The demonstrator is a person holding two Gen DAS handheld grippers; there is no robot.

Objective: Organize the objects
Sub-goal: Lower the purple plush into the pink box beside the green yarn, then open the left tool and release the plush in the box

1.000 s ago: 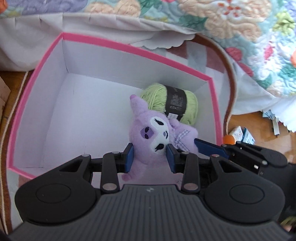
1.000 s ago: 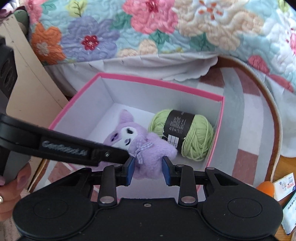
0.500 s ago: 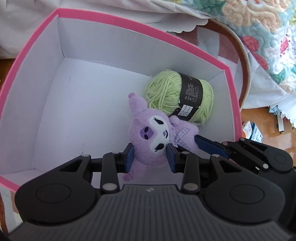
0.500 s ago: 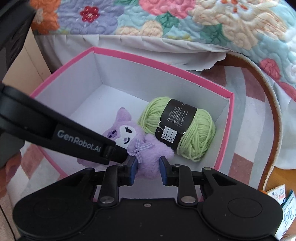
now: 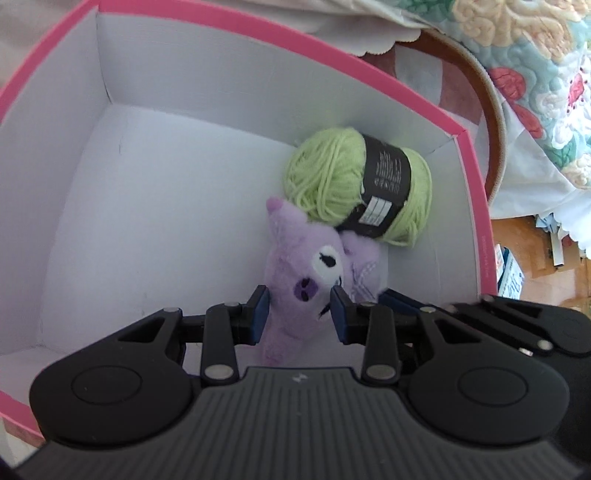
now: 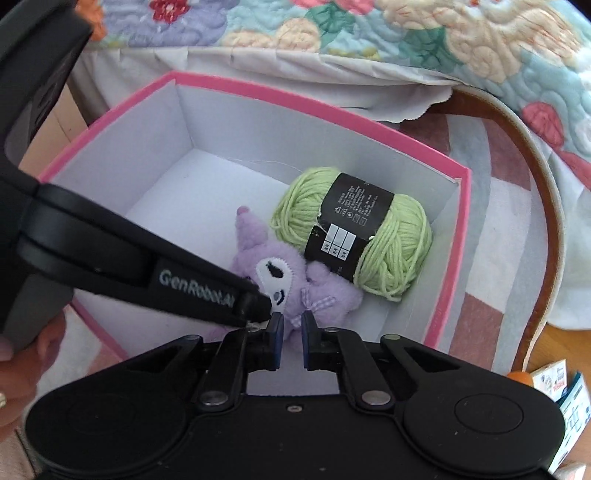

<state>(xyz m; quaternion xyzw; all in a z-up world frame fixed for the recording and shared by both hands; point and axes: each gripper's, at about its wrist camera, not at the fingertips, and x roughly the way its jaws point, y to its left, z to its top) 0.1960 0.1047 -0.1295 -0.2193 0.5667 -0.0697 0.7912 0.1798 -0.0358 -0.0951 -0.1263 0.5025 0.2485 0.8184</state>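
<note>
While the left gripper (image 5: 297, 314) is closing on the plush (image 5: 306, 273) inside the box (image 5: 258, 33), yarn (image 5: 354, 188) at two o'clock, the right gripper (image 6: 290, 328) nips its edge; releasing seems next.

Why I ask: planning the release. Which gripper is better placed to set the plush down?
Left, probably: left gripper, jaws closing, has the purple plush between its pads inside the pink box; right gripper is shut at the plush's edge.

"genrobot.ai" in pale letters on the left claw (image 6: 255, 299) arm
</note>
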